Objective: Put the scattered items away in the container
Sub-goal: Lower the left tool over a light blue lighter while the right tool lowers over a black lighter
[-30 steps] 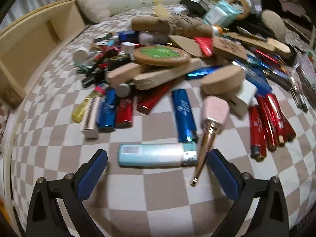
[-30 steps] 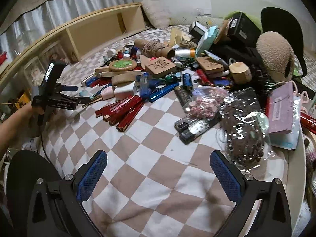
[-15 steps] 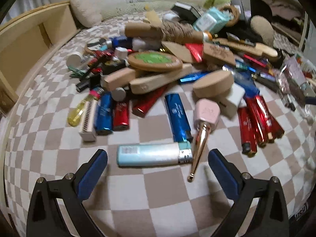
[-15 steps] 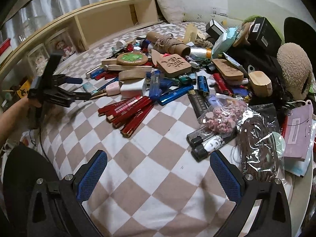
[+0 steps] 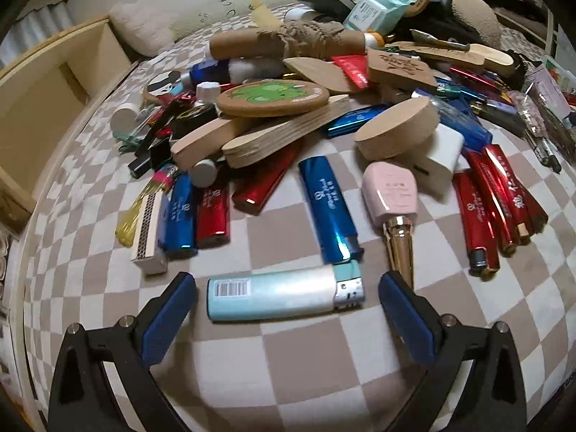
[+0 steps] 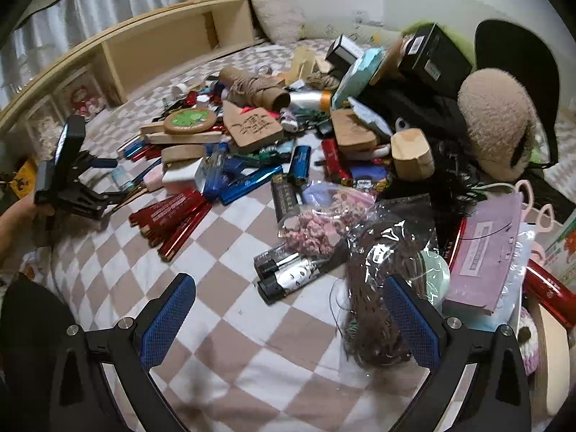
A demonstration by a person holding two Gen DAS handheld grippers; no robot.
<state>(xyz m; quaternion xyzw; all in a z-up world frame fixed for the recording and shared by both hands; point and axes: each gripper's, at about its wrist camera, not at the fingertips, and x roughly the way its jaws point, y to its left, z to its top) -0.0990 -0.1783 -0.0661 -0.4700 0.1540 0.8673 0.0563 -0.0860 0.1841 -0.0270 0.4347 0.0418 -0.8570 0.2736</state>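
A light blue lighter (image 5: 284, 297) lies crosswise on the checkered cloth, between the open jaws of my left gripper (image 5: 287, 304). Behind it lie a blue lighter (image 5: 325, 212), a pink bottle with a gold cap (image 5: 392, 201), red lighters (image 5: 493, 198) and wooden pieces (image 5: 273, 136). My right gripper (image 6: 288, 309) is open and empty above bare cloth, close to black lighters (image 6: 288, 277) and a clear bag of brown cord (image 6: 381, 280). The left gripper also shows in the right wrist view (image 6: 108, 180) at far left. No container is clearly in view.
A large heap of mixed items (image 6: 288, 118) covers the middle and back of the cloth. A wooden shelf (image 6: 162, 46) runs along the left. A plush toy (image 6: 496, 122) and a pink packet (image 6: 486, 252) lie at right.
My left gripper has moved forward and lower, so the light blue lighter now sits between its jaws. My right gripper has moved forward and right toward the black lighters and bags.
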